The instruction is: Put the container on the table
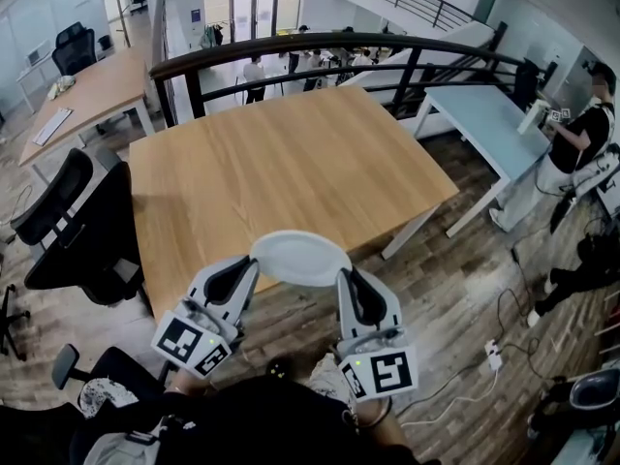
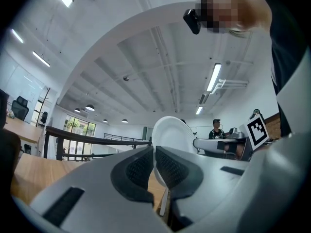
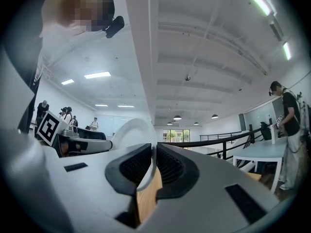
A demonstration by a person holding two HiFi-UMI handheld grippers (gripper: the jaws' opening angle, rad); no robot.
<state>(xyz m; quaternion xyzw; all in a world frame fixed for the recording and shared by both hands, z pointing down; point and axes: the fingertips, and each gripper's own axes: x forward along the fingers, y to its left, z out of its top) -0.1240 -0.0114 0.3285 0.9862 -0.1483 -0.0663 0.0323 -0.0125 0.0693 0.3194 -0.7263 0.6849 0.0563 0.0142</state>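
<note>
A white round plate-like container (image 1: pixel 300 257) hangs level over the near edge of the wooden table (image 1: pixel 281 168). My left gripper (image 1: pixel 250 267) is shut on its left rim and my right gripper (image 1: pixel 341 277) is shut on its right rim. In the left gripper view the container (image 2: pixel 171 133) rises edge-on from between the dark pads (image 2: pixel 138 168). The right gripper view shows the container's rim (image 3: pixel 132 131) pinched between the pads (image 3: pixel 167 166) the same way, with the other gripper beyond it.
Two black office chairs (image 1: pixel 82 229) stand at the table's left side. A black railing (image 1: pixel 320 51) runs behind the table. A light blue table (image 1: pixel 484 124) with a person (image 1: pixel 581 139) beside it is at the right. Cables and a power strip (image 1: pixel 494 355) lie on the wood floor.
</note>
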